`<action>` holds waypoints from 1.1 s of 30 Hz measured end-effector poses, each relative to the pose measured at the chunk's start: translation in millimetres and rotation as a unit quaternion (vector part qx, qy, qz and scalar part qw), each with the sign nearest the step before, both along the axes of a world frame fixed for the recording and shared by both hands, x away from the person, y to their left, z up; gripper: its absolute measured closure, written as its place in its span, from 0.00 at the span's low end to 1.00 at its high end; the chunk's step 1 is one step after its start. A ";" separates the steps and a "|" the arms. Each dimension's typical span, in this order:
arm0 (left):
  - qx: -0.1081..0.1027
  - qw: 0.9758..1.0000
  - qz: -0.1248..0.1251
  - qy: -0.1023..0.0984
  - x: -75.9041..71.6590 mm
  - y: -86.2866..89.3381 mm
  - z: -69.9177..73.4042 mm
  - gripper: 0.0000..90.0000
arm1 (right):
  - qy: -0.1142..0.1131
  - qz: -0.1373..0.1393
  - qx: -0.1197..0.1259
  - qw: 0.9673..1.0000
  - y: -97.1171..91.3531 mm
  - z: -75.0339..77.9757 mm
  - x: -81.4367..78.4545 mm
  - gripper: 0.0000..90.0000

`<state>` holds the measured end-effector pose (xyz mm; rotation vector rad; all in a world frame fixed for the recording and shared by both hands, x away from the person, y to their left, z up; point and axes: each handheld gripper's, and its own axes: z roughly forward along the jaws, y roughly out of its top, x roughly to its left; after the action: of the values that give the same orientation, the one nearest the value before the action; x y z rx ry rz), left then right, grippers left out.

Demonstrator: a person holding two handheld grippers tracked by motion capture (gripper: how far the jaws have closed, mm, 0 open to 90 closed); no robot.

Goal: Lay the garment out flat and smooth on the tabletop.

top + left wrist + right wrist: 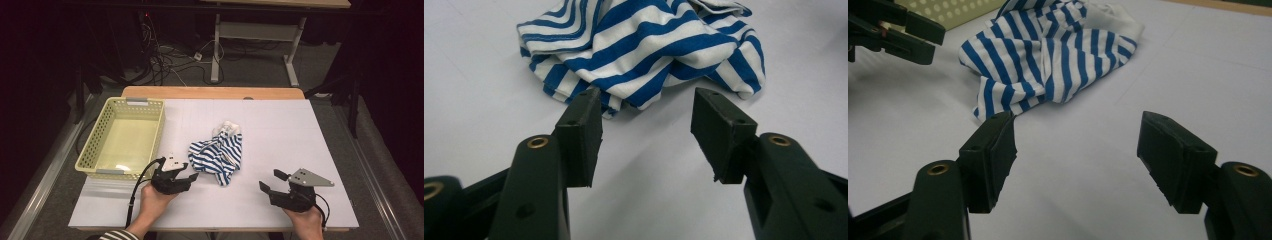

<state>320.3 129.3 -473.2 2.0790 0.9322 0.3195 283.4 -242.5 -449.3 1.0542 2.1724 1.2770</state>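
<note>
Crumpled striped cloth point(218, 152), soft folds, on smooth table point(290, 135).

Right gripper point(1075, 160) open (nothing between), striped cloth point(1048, 55) beyond.

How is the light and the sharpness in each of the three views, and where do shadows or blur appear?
High view: the white table is evenly lit, the room around it is dark, and the image is soft. Left gripper view: the striped cloth is sharp, the near jaw bases blur, and there is a soft shadow under the cloth. Right gripper view: dimmer, with the cloth edge and the left gripper slightly blurred.
</note>
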 end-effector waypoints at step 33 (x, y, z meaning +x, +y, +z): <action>0.019 0.998 -0.020 0.054 31.7 -15.1 -16.6 0.84 | 0.080 0.025 -0.067 0.994 69.7 -12.1 64.7 0.50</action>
<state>352.0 114.2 -489.8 2.1636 0.9541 0.2066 348.1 -172.8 -461.4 1.0870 2.3802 1.0831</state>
